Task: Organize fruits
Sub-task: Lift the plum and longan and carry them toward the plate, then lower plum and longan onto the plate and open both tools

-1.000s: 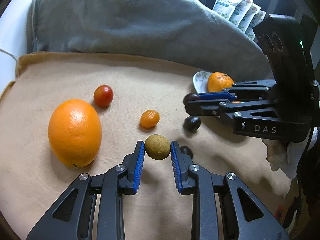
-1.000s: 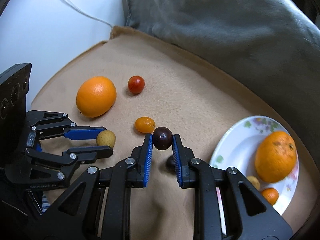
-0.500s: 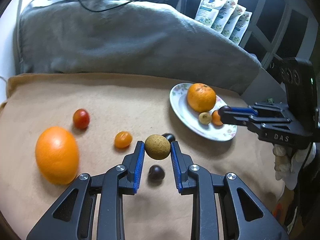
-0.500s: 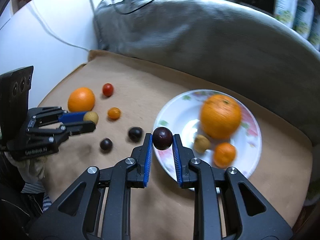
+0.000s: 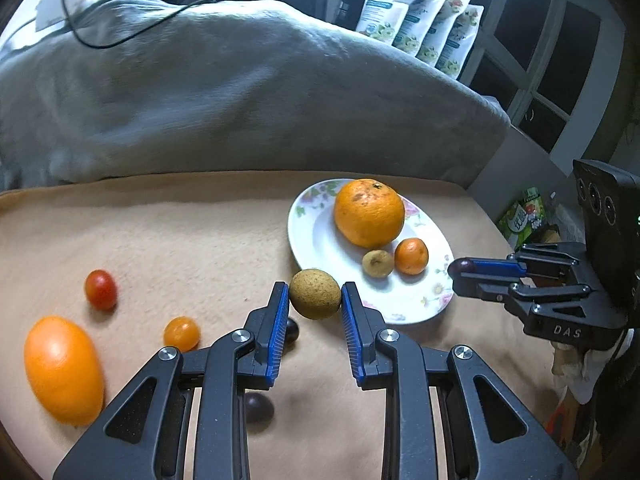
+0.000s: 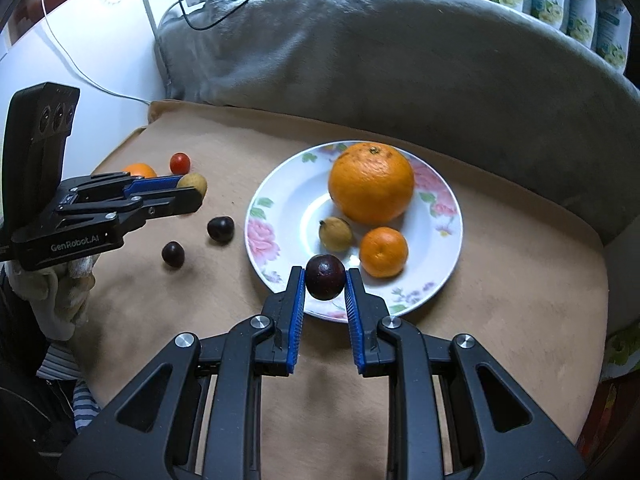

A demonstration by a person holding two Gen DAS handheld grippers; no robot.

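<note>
Two close downward views, shared plate (image 5: pixel 430 300)

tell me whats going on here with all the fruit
A person is sorting fruit onto a floral plate with two handheld grippers. The right gripper holds a dark plum over the plate's near rim; the left gripper carries a brownish round fruit near the plate. The plate holds a big orange and two small fruits. Several more lie loose on the tan mat.
</note>
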